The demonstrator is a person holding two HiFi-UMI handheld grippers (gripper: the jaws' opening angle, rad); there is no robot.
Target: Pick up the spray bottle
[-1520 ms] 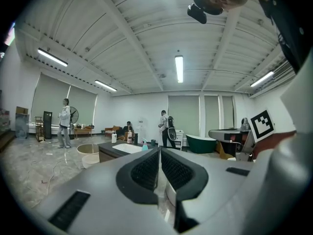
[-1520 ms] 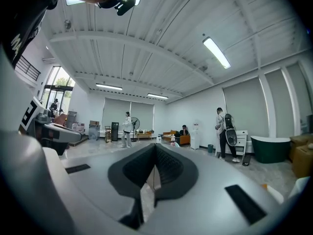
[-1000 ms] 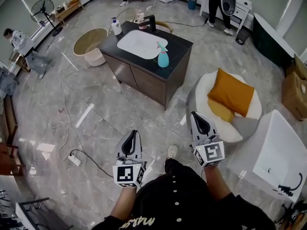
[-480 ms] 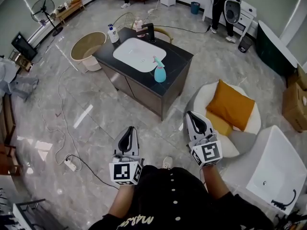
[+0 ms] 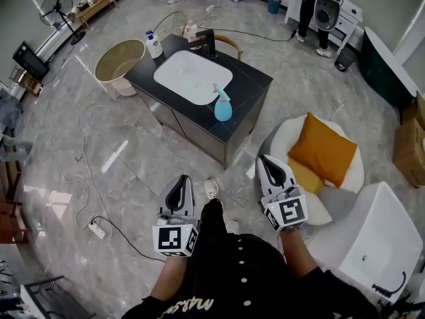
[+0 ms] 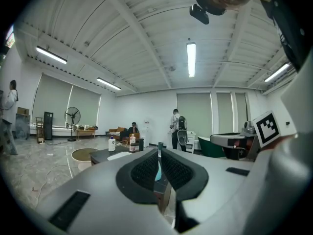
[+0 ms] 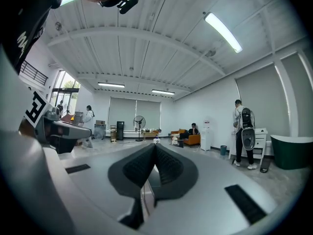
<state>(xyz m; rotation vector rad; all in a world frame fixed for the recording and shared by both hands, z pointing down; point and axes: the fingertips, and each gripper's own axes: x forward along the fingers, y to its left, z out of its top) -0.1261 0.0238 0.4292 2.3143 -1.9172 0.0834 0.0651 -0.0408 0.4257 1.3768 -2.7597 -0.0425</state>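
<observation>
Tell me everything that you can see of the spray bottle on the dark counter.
The spray bottle is light teal, plastic as it looks, with a rounded body, a narrow neck and a trigger head of the same colour. It stands upright on the dark countertop of a cabinet, near its front edge, beside the white basin. Only the countertop touches it.

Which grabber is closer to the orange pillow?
Right. In the head view the right gripper is just below-left of the orange pillow; the left gripper is much farther left, past the person's leg.
</observation>
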